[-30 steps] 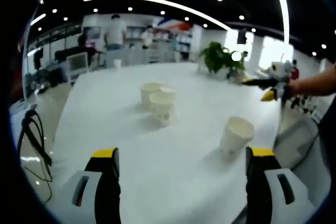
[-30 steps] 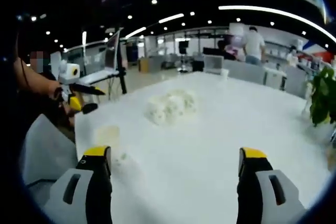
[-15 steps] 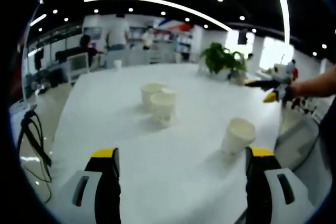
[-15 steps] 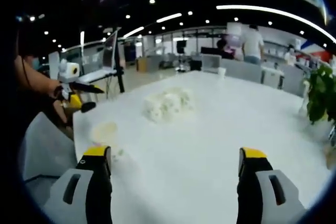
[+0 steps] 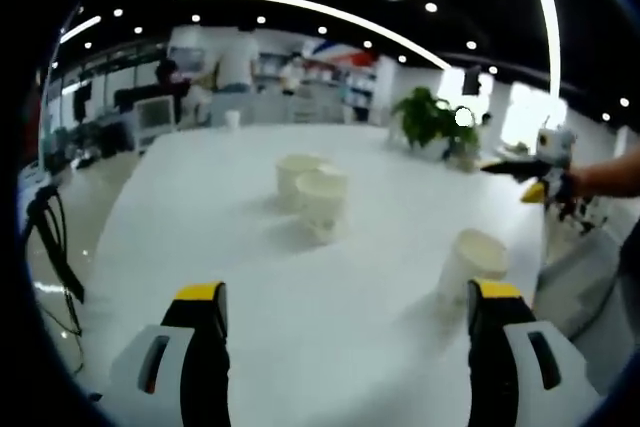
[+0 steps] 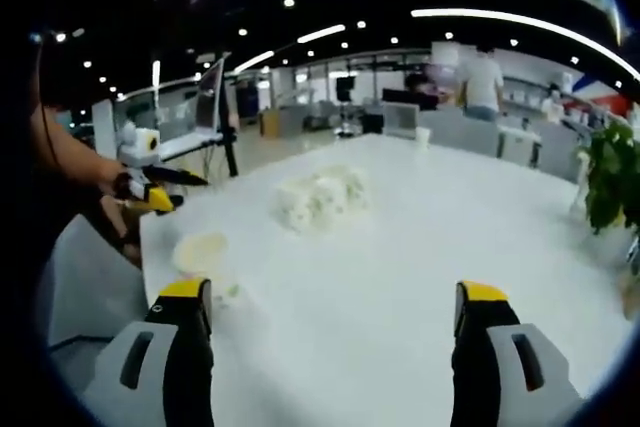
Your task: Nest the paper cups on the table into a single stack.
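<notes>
Both grippers' jaws wide apart, empty; lone cup [image 5: 474, 264] stands upright just off left gripper [image 5: 345, 299] R jaw, nearer than right gripper [image 6: 330, 299].

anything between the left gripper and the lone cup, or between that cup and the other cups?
Nothing visible. The left gripper is open over bare table; the lone cup stands just beyond its right jaw. Bare tabletop separates it from the two cups.

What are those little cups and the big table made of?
The cups look like thin matte paper: off-white, with rolled rims, no shine. The table looks like smooth white laminate or painted board; it faintly reflects the ceiling lights, though its core can't be told.
</notes>
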`<move>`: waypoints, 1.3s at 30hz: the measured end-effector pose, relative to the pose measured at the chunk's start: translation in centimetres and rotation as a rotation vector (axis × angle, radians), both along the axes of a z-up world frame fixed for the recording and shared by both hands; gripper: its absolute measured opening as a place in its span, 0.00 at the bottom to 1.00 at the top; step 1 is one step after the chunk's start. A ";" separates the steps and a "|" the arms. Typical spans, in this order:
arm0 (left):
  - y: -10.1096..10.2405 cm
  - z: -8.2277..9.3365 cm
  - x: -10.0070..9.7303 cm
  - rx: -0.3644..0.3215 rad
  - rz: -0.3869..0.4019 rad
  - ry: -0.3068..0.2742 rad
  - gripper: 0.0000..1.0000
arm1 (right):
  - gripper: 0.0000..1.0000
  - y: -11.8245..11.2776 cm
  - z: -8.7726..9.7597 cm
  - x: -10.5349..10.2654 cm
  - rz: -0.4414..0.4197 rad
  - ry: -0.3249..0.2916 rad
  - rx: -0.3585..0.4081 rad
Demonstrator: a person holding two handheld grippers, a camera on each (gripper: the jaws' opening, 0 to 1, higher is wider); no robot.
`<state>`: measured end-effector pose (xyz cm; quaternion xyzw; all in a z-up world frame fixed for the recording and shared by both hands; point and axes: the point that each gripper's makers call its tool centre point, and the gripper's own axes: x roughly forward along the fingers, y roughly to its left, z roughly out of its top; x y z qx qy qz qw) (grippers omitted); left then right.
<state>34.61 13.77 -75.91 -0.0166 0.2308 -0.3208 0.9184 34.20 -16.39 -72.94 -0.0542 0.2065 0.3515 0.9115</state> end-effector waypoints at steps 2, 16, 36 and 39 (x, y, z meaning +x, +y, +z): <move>0.0 -0.3 0.3 0.014 0.004 0.002 1.00 | 1.00 0.0 -0.1 0.0 -0.004 0.002 0.001; -1.4 -1.7 2.9 0.038 -0.036 -0.005 1.00 | 1.00 -0.2 -0.2 -0.4 -0.032 0.008 0.004; -2.4 -2.8 7.7 -0.012 -0.008 -0.017 0.98 | 0.99 -0.1 -0.6 -0.9 -0.040 0.025 -0.012; -2.5 -2.5 8.8 -0.033 0.011 -0.030 0.99 | 0.99 0.1 -0.4 -1.0 -0.043 0.023 -0.010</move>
